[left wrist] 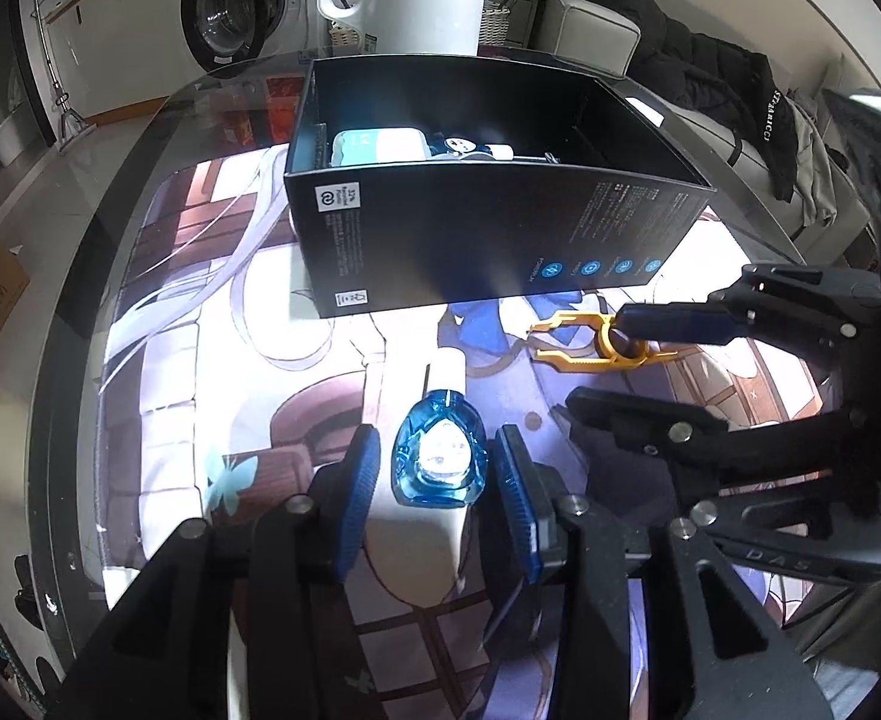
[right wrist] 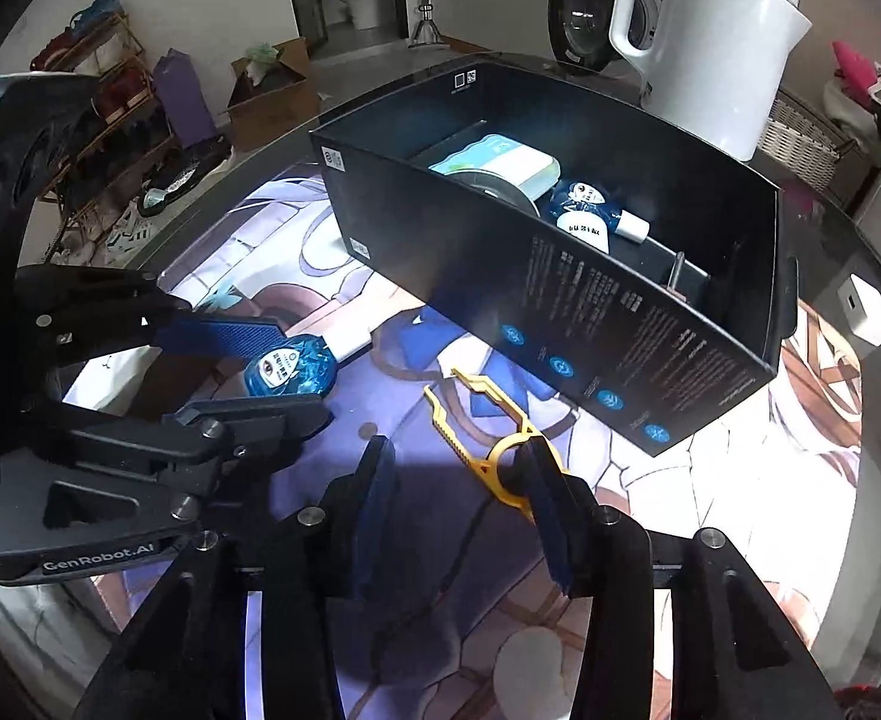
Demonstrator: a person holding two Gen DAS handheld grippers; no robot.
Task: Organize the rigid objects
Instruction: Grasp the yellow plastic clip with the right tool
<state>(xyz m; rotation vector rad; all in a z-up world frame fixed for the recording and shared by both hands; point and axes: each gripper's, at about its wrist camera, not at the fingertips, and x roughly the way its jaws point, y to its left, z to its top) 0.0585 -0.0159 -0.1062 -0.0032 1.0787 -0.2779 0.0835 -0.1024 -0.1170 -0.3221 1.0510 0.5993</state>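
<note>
A small blue bottle (left wrist: 440, 456) with a white cap lies on the printed mat, between the fingers of my left gripper (left wrist: 434, 480). The pads stand a little off its sides, so this gripper is open. A yellow plastic clip tool (right wrist: 476, 420) lies to the right of it. My right gripper (right wrist: 455, 456) is open around the clip's ring end, and the ring rests against the right finger (right wrist: 545, 498). The black open box (right wrist: 590, 324) stands just behind both items. It holds a second blue bottle (right wrist: 584, 204) and a teal-and-white pack (right wrist: 500, 162).
A white kettle (right wrist: 710, 42) stands behind the box on the round glass table (left wrist: 110, 192). A small white cube (right wrist: 866, 306) sits near the table's right rim. The two grippers are close side by side. Beyond the table are a washing machine (left wrist: 230, 6) and a coat-covered seat.
</note>
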